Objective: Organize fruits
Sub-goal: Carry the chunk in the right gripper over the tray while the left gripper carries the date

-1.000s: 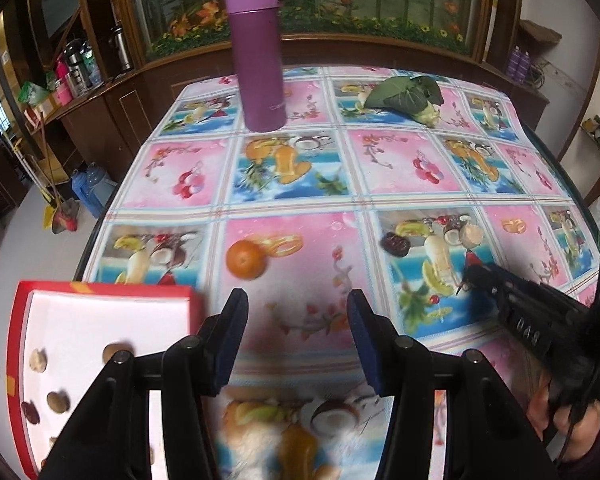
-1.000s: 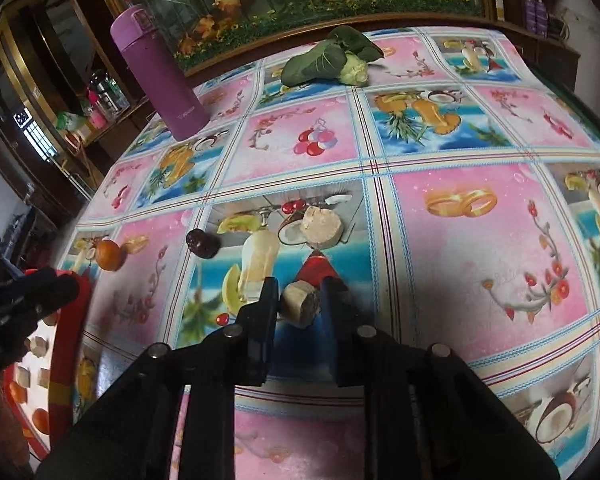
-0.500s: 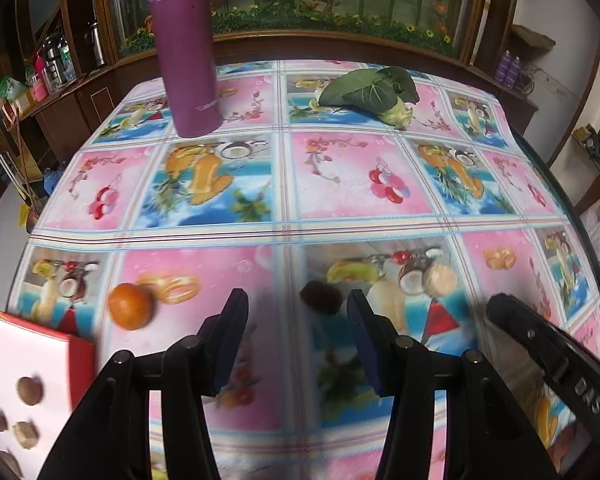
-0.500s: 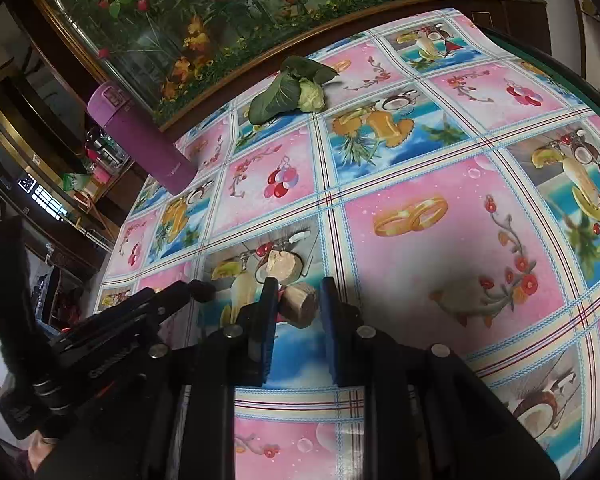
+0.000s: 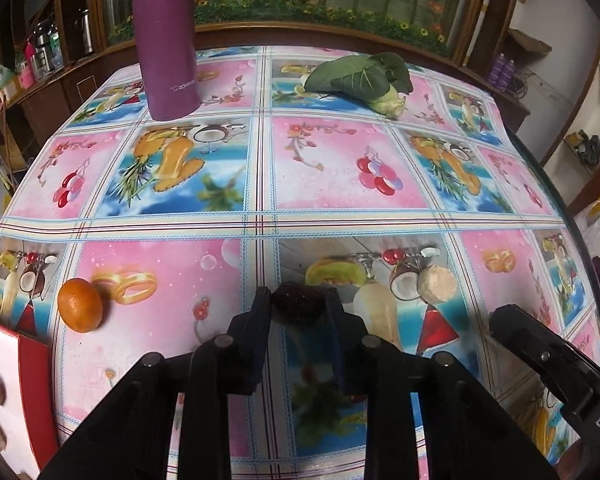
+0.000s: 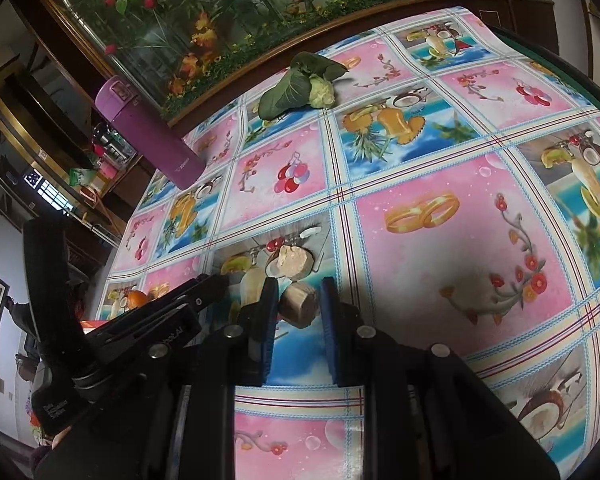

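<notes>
Open tablecloth (image 5: 340, 168) mid-table; purple flask (image 5: 166, 36) and leafy vegetable (image 5: 360, 78) block far edge.

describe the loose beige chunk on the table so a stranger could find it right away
Start at the tall purple flask and come toward the near edge of the fruit-print tablecloth. The beige chunk lies right of the dark fruit between the left gripper fingers: pale, round, flat-faced, untouched.

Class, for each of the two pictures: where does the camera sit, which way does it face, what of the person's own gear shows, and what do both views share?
Left wrist: on the left tool, facing across the table to the purple flask; its fingers flank a dark fruit; the right tool shows at right.
Right wrist: on the right tool, facing across the table, gripping a tan chunk; the left tool shows at left.
Shared: flask, leafy vegetable, orange.
</notes>
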`<state>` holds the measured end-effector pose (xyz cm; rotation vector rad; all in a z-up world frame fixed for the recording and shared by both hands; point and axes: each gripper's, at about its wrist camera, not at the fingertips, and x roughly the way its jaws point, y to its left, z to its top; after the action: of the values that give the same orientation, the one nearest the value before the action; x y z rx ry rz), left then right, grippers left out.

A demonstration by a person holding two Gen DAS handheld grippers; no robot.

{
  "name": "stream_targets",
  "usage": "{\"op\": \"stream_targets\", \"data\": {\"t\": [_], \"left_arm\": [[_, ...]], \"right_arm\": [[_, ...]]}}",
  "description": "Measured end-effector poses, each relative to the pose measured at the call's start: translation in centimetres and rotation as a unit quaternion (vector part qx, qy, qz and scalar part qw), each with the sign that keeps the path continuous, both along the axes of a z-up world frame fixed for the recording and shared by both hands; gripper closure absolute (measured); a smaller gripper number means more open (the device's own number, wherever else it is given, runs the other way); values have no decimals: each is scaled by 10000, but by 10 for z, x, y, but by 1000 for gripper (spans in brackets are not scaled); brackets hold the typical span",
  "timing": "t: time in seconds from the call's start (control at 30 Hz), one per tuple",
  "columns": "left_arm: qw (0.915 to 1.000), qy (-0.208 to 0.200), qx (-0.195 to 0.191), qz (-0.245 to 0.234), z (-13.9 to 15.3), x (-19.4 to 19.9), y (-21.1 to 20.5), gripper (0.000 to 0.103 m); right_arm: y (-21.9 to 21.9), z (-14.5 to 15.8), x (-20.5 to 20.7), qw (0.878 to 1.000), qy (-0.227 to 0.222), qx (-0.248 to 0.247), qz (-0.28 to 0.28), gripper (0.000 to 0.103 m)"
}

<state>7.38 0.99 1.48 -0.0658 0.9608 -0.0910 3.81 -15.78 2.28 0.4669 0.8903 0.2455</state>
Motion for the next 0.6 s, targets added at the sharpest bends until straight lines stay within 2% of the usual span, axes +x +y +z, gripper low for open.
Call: {"op": "stream_targets", "data": {"t": [0.1, 0.23, 0.43, 0.6], "left_arm": [[10000, -93, -6, -24, 7, -9, 1, 77], [9990, -403, 164, -43, 34, -36, 5, 77], [9926, -1113, 491, 62, 86, -113, 36, 77], [9822, -1541, 942, 513, 110, -184, 84, 78]], "right_arm": [[1, 0, 0, 10000, -43, -9, 55, 80], [1, 1, -3, 9999, -122, -31, 58, 80], [5, 7, -10, 9991, -399, -156, 46, 80], [16, 15, -26, 9977, -650, -208, 46, 80]]}}
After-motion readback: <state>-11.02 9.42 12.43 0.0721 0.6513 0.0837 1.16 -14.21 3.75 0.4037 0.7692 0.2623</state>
